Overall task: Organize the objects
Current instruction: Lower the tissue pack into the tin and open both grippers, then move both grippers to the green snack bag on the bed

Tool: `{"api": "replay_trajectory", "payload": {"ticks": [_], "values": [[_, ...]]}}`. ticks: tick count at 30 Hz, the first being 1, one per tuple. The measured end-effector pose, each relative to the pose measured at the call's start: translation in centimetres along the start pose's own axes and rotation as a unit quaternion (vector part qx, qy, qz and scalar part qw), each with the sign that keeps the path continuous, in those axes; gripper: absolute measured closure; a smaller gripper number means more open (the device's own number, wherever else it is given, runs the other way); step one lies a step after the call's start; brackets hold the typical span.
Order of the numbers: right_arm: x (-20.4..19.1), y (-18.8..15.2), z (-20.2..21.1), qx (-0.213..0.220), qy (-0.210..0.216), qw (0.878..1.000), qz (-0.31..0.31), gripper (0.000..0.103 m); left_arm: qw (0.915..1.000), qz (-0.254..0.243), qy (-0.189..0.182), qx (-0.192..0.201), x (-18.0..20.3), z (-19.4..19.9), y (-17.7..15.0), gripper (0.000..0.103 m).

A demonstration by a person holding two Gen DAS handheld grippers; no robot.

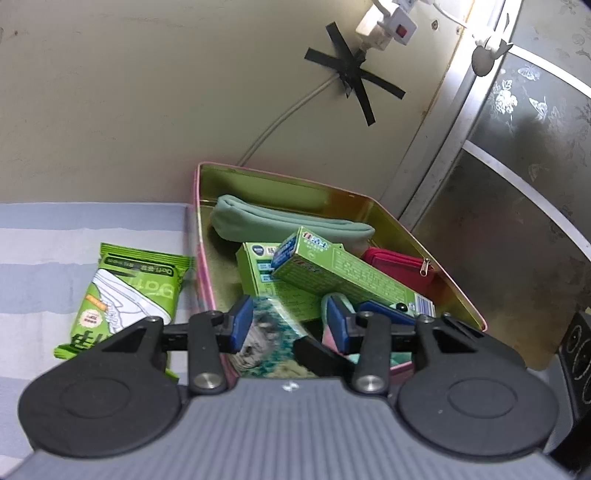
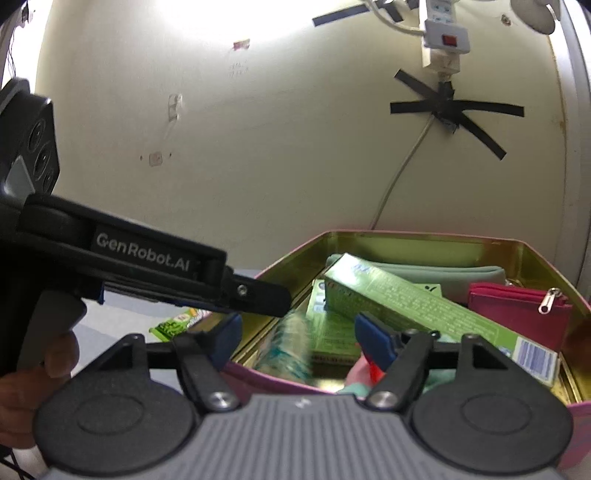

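A pink tin box with a gold inside stands against the wall; it also shows in the right wrist view. In it lie a mint pouch, green cartons, a red zip purse and a blurred teal-patterned packet. My left gripper is open over the box's near end, with the teal packet between its blue pads, apart from them. My right gripper is open over the box's near rim. A green wipes pack lies on the striped cloth left of the box.
The left gripper's body crosses the left of the right wrist view, close to my right gripper. A cable and power strip are taped to the wall behind the box. A patterned metal door stands to the right.
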State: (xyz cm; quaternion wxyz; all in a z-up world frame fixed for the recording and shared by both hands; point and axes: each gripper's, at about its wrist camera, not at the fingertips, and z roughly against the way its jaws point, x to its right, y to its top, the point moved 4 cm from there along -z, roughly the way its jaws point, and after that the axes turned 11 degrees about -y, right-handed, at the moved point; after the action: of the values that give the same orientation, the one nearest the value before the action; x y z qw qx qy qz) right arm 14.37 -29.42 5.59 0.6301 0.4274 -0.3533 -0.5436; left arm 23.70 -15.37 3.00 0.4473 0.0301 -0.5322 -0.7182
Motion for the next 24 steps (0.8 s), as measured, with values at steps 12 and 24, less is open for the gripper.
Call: {"api": "replay_trajectory", "payload": {"ticks": [12,24], "values": [[-0.8,-1.4,4.3,0.009,0.001,0.999,-0.047,0.033,0.9934,-0.054,0.099,0.022,0.7,5.3,-2.0,0.055],[-3.7,-2.6,6.5,-0.011,0.015,0.999,-0.043,0.033,0.9823,-0.078,0.168,0.026,-1.3,8.9,-4.7,0.053]]}}
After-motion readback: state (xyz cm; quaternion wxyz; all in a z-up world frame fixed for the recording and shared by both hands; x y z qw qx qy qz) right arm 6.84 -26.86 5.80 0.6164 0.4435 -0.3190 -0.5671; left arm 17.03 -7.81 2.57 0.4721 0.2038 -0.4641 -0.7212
